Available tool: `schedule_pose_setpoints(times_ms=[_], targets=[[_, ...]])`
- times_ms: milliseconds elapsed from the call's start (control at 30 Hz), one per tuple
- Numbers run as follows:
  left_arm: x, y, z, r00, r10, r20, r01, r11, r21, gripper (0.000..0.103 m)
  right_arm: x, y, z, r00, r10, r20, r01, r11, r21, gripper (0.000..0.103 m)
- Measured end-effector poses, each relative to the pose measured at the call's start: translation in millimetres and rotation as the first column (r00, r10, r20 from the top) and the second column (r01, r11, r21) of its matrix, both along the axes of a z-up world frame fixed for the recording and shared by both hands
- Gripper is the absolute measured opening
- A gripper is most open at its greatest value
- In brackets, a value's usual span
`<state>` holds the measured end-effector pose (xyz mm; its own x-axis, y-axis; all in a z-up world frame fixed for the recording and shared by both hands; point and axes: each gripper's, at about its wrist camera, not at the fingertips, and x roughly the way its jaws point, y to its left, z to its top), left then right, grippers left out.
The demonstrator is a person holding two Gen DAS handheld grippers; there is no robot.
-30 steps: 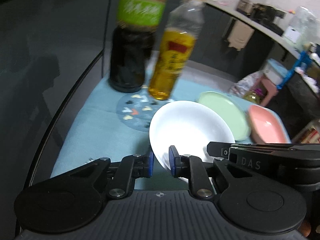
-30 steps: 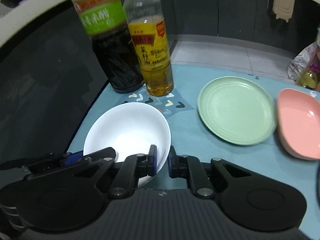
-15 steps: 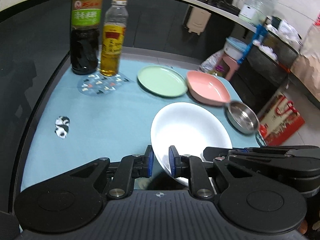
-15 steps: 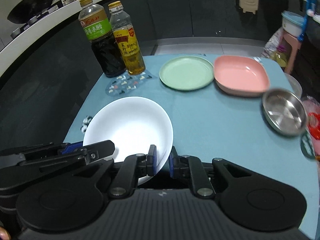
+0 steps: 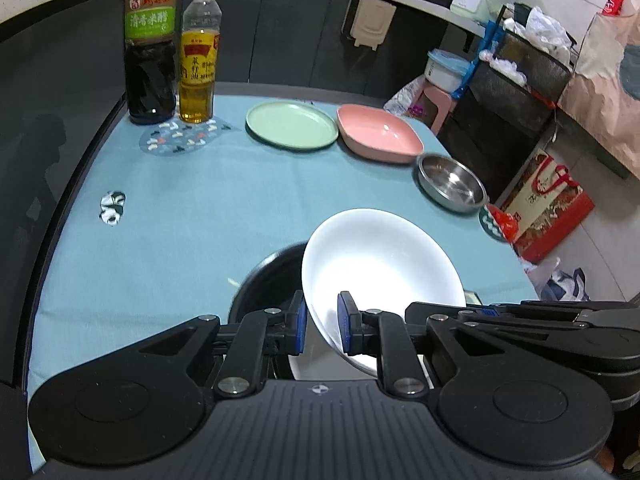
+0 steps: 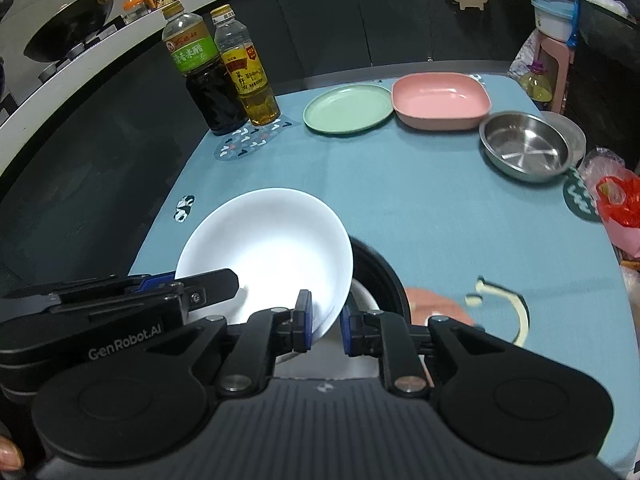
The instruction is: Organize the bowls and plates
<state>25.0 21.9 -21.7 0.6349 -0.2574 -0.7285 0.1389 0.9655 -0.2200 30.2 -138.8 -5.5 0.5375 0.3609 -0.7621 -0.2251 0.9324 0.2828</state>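
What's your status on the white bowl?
Left hand-held gripper shut on white bowl rim. Right hand-held gripper: jaws have just been opening, rim between them. Bowl tilted above black pot; nothing blocking.

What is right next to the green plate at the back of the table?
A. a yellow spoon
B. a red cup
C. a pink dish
C: the pink dish sits right beside the green plate, with the steel bowl farther along.
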Motion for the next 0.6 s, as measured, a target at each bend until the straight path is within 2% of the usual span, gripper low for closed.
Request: schedule_pose_setpoints(times_ms=[167,600], targets=[[-9,-3,-5,1.000,-0.011,-0.020,0.011,1.000,0.005,0.015,-10,-6,-11,0.999,-0.023,-0.031,0.024,0.999,0.028,0.017],[-12,-11,-20,0.997,-0.041,-0.071,0.043,0.999,0.027,0.015,-27,-14,-23,0.999,-0.038,-0.027,0.038,0.999,0.005,0.017]])
